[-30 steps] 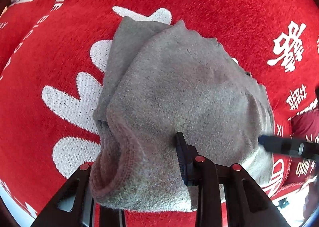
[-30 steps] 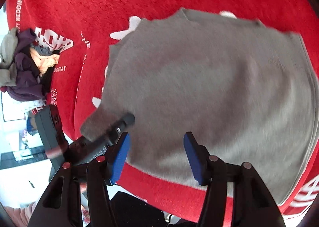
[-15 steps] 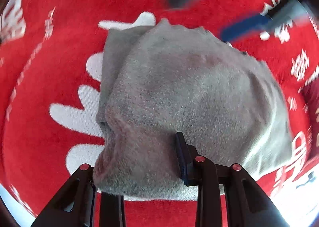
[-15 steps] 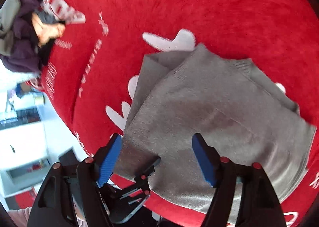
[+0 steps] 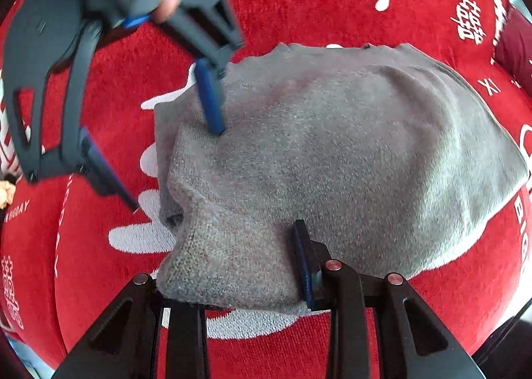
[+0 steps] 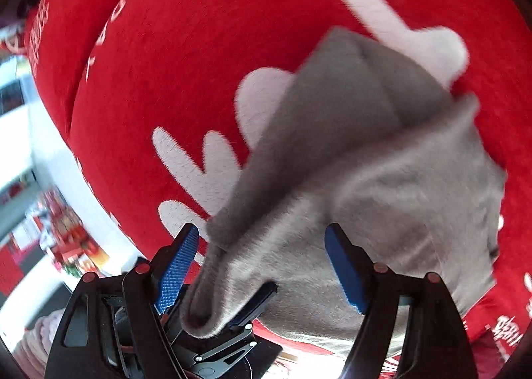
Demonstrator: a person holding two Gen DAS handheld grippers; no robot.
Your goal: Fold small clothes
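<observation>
A grey knit garment (image 5: 332, 162) lies partly folded on a red cloth (image 5: 299, 6) with white print. My left gripper (image 5: 229, 279) is shut on the garment's near ribbed corner, which bunches between the jaws; the left finger is hidden by cloth. My right gripper (image 6: 262, 266) is open and empty above the garment's (image 6: 382, 179) left edge. It shows in the left wrist view (image 5: 173, 159) with one blue pad (image 5: 209, 99) touching the top layer and the other off the left edge.
The red cloth (image 6: 183, 46) covers the whole surface and drops off at its left edge. Beyond it are a white floor and blurred red items (image 6: 63, 239). A dark red object (image 5: 515, 49) sits at the far right.
My right gripper has swung over from the near side to the garment's far left edge and come down onto it. My left gripper has kept hold of the near corner.
</observation>
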